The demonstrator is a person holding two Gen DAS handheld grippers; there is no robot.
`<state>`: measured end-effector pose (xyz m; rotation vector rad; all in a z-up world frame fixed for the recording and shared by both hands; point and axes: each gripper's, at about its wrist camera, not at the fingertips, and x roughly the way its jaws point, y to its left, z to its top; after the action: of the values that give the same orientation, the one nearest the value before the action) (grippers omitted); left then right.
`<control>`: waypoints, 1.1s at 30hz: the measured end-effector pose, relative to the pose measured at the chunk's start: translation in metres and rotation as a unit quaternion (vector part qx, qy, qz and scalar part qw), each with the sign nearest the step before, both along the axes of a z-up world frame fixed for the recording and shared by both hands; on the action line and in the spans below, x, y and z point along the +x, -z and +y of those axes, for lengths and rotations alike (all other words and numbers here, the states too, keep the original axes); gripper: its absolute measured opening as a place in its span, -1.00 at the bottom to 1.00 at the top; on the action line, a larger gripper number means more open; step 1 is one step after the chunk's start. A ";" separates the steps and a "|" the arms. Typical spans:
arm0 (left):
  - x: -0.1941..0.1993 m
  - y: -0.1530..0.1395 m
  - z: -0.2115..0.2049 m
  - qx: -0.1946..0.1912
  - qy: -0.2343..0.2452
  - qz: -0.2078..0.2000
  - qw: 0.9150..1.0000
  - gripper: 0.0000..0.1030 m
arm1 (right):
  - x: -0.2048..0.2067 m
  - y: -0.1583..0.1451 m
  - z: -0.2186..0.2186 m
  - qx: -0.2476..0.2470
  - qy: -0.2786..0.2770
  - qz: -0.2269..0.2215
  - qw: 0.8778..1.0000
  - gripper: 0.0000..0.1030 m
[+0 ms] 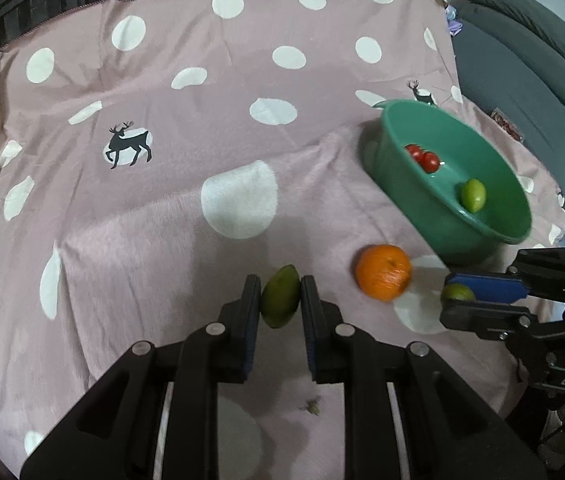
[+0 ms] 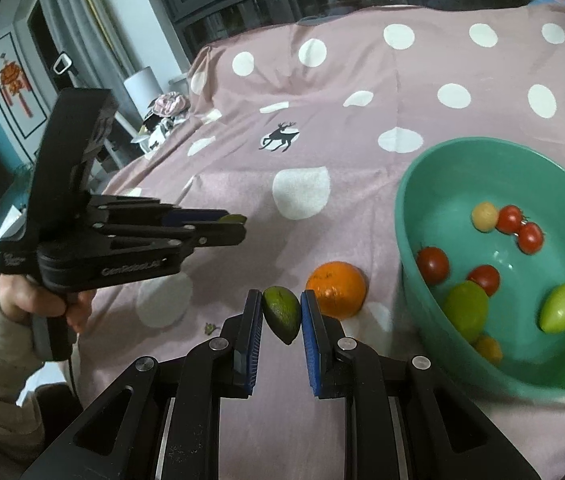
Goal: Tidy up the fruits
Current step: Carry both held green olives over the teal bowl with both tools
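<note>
My left gripper [image 1: 280, 300] is shut on a dark green pointed fruit [image 1: 281, 301], held above the pink cloth; it shows from the side in the right wrist view [image 2: 238, 226]. My right gripper [image 2: 281, 314] is shut on another dark green fruit [image 2: 281, 313], just left of an orange [image 2: 336, 290]; it also shows in the left wrist view [image 1: 452, 294]. The orange [image 1: 382, 277] lies on the cloth beside a green bowl [image 2: 410, 208], [image 1: 402, 168]. The bowl holds red tomatoes [image 2: 518, 228], light green fruits [image 2: 560, 307] and small yellow ones.
A pink cloth with white dots and deer prints [image 1: 202, 120] covers the table. A grey sofa [image 1: 522, 80] stands right of it. A small green scrap [image 1: 313, 406] lies on the cloth near me. Clutter and a white cylinder [image 2: 142, 84] sit past the table's left edge.
</note>
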<state>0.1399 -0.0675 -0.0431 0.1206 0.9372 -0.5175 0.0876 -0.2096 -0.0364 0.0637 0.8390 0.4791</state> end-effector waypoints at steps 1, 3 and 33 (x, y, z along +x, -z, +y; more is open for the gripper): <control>-0.005 -0.003 0.000 -0.002 -0.001 -0.003 1.000 -0.62 | -0.003 -0.001 -0.001 0.001 0.002 -0.001 1.000 -0.59; -0.012 -0.007 0.000 -0.005 -0.004 -0.010 1.000 -0.62 | -0.008 -0.003 -0.004 0.002 0.003 -0.003 1.000 -0.59; -0.055 -0.063 -0.045 -0.008 0.029 -0.080 0.996 -0.62 | -0.041 -0.037 -0.040 0.017 0.047 -0.059 0.997 -0.59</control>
<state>0.0853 -0.1123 0.0199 0.1731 0.7742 -0.5603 0.0465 -0.2491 0.0003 0.1058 0.7079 0.4041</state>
